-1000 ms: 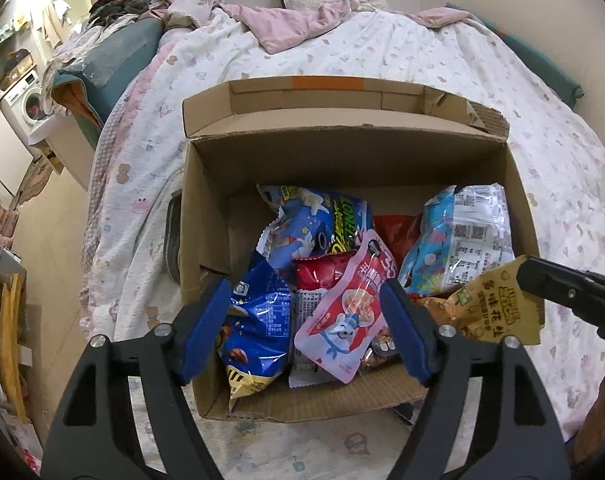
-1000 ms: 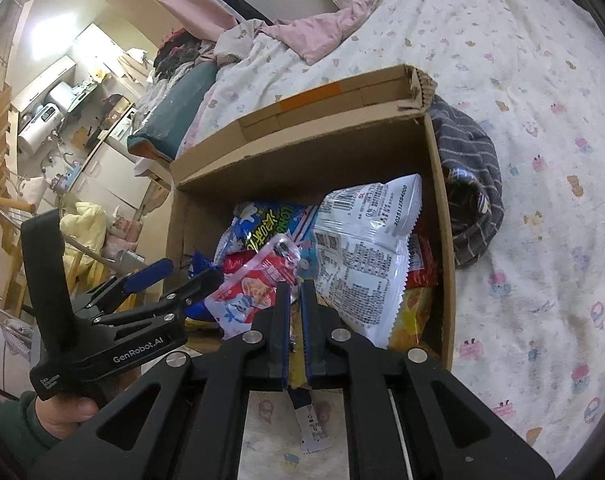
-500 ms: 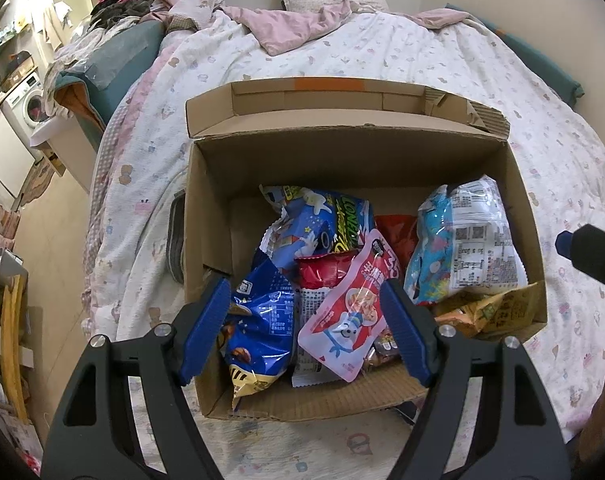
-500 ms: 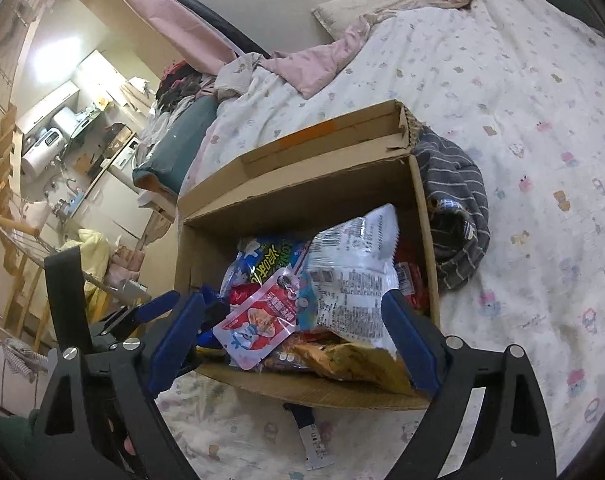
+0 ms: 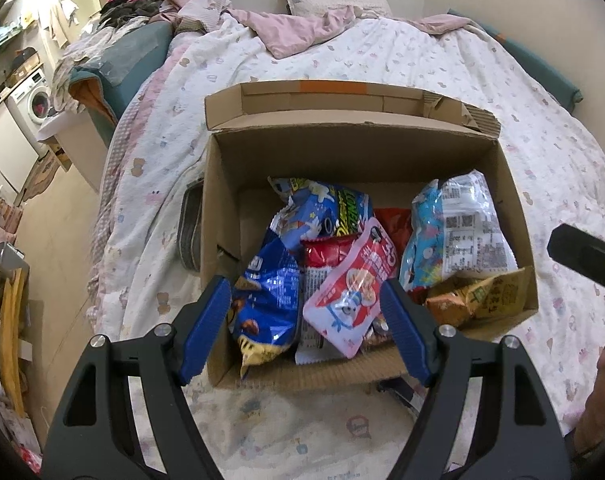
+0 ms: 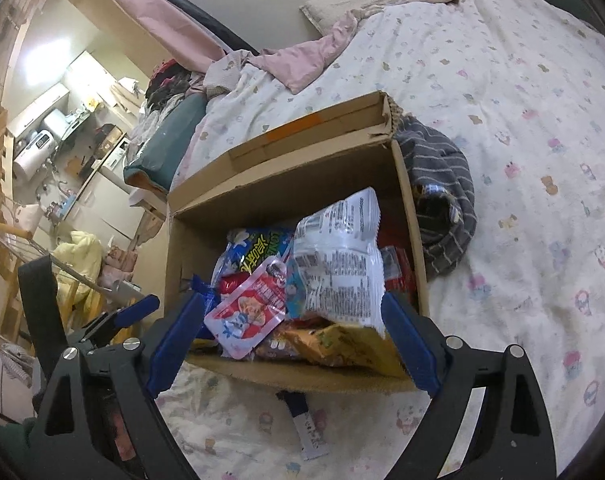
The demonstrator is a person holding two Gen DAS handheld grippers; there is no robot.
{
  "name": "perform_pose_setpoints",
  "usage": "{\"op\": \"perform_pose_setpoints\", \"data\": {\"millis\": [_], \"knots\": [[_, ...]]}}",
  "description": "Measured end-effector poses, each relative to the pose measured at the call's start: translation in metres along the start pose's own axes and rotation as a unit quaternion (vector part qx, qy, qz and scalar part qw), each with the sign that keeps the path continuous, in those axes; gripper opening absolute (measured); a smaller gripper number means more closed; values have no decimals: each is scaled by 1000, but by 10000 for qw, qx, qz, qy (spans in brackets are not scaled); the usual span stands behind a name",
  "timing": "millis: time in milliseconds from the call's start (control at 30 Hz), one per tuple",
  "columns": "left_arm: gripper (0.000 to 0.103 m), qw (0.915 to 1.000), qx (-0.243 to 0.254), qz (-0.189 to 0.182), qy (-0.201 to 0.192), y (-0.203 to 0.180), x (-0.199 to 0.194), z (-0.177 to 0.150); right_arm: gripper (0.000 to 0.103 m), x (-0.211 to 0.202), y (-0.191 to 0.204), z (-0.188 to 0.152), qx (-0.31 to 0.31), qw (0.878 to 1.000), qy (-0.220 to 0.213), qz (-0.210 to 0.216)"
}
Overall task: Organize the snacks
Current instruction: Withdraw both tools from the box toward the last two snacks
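Observation:
An open cardboard box (image 5: 354, 152) sits on the bed with several snack bags in it. A blue bag (image 5: 266, 300) lies at the front left, a pink pouch (image 5: 350, 296) in the middle, a white-and-blue bag (image 5: 458, 236) on the right. A yellow-orange packet (image 5: 482, 296) rests in the front right corner. My left gripper (image 5: 302, 292) hovers open over the box's front edge and holds nothing. My right gripper (image 6: 292, 304) stands wide open before the box (image 6: 302, 176), above the yellow-orange packet (image 6: 342, 344), empty. Its black body (image 5: 582, 256) shows at the right of the left wrist view.
A grey striped garment (image 6: 442, 200) lies against the box's right side. A thin stick packet (image 6: 306, 428) lies on the patterned sheet in front of the box. A dark flat thing (image 5: 190, 232) leans at the box's left wall. Beyond it the bed drops to the floor.
My right gripper opened and let go of the yellow-orange packet, which dropped into the box's front right corner. That gripper then drew back a little. My left gripper stayed put.

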State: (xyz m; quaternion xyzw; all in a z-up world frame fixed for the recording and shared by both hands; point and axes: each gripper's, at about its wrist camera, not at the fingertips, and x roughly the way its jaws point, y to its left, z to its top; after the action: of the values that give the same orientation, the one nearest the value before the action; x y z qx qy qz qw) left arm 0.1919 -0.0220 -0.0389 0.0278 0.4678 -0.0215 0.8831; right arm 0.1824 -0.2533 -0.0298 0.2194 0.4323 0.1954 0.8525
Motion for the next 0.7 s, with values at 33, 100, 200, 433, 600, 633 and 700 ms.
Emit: {"op": "perform_pose_setpoints", "data": {"millis": [33,100,200,433,600,633,700], "knots": [[74,10000,17,-19,42,-1,-1,-2,92,-3,0,-2,46,10000,-19,6],[74,9999,67,-41,103,-5,-4,-7,92,-11,1,-6,101,9999,-57,12],[74,9999,127,-20,58,-8,-12,-12,92,-21,2,-12,75,9999,-105,-37],[74,9999,-66,-6,75,3,-29,-27,92,-36,-9,-34,332,9994,63,-81],[74,9991,-161,-58,400,3,-28,-50,92,-49,-16,-51,484,9986,73,-199],[74,9984,-144,-103,539,0,-26,-58,92,-52,-18,-54,507,9985,70,-214],[74,9972,-83,-187,721,-6,-23,-69,92,-57,-21,-62,506,9983,53,-282]]}}
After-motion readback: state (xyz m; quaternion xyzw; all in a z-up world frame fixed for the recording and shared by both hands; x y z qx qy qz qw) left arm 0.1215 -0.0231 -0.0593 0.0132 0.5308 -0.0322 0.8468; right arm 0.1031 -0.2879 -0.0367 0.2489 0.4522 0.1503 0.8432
